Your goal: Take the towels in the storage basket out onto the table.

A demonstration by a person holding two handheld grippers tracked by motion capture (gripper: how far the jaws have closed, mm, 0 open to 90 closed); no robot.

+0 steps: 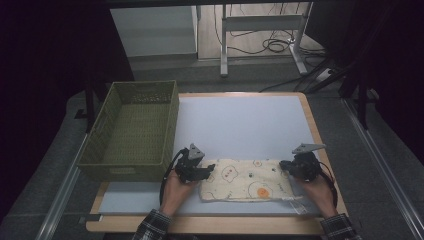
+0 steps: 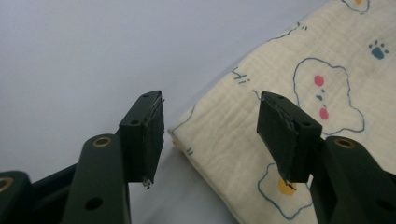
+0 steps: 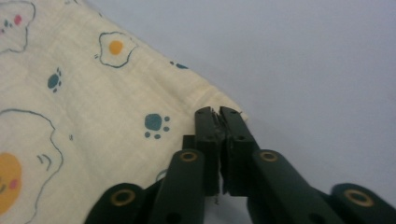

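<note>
The left gripper [image 1: 206,172] sits at the cloth's [image 1: 247,180] nine-o'clock end with its jaws apart; in the left gripper view they straddle the cloth's [image 2: 280,107] corner without pressing on it, one jaw over the bare mat [image 2: 93,56], the other over the fabric. The right gripper [image 1: 284,165] is at the cloth's three-o'clock end, toward its far corner. In the right gripper view its jaws are pressed together at the cloth's [image 3: 93,93] edge, and the corner seems pinched between them, though the pads hide the contact.

The cloth is cream with fried-egg and paw prints. It lies flat as a folded strip on the light mat [image 1: 240,120], at the six-o'clock side of the table [image 1: 312,125], between the two hands.

Nothing lies between the grippers apart from the cloth. At about ten o'clock from the left gripper stands a green woven basket [image 1: 100,150], just beside the hand, holding nothing visible. Beyond the table, at twelve o'clock, are metal frame legs [image 1: 225,45] and loose cables [image 1: 272,45] on the floor.
</note>
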